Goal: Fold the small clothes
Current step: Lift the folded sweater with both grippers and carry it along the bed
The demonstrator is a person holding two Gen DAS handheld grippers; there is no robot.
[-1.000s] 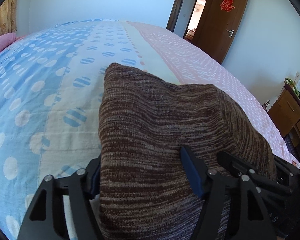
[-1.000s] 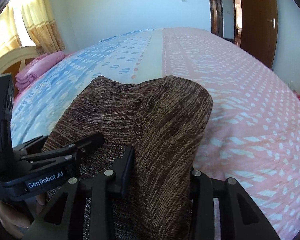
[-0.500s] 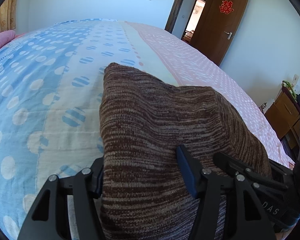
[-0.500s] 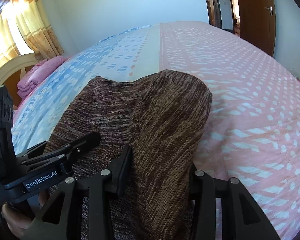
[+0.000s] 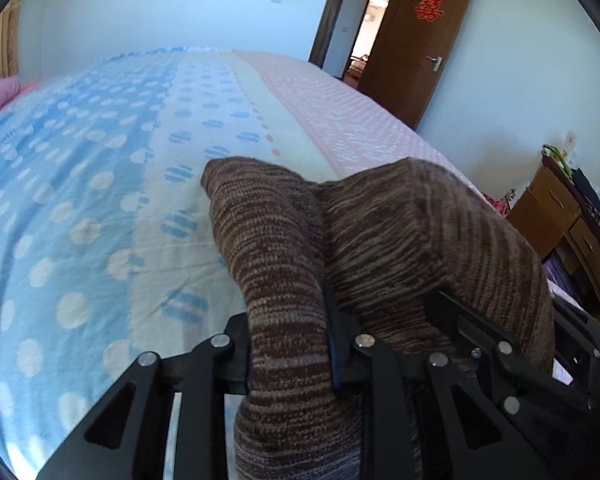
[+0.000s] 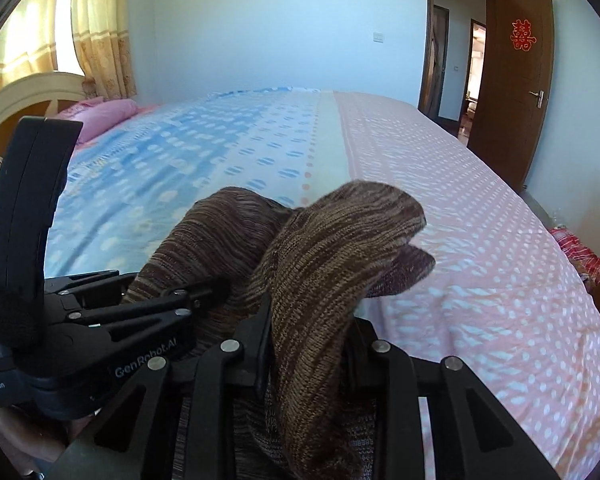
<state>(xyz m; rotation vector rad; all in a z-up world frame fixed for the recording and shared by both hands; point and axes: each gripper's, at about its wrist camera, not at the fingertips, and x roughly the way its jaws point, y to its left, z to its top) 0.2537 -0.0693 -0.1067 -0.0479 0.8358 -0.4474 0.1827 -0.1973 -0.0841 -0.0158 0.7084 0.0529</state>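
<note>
The left gripper (image 5: 290, 354) holds a fold of the brown knitted garment (image 5: 380, 240). Its jaws have just been closing and now stand narrow, with the knit pinched between them. The fabric runs out ahead of the jaws as a raised ridge and also drops below them toward the camera.

The right gripper (image 6: 308, 340) holds a second fold of the same garment (image 6: 328, 264). Its jaws have likewise just been closing and stand narrow, clamped on the bunched knit. Ahead of these jaws the cloth ends in a loose, curled tip that hangs clear of the bed (image 6: 480, 240).

In the right wrist view, the left gripper (image 6: 220, 284) lies just to the left of the right jaws, with garment fabric spanning the two. Between the grip points the knit bulges up in two humps.

The bedspread (image 5: 80, 200) ahead of both jaw sets is blue with pale dots on the left and pink on the right.
</note>
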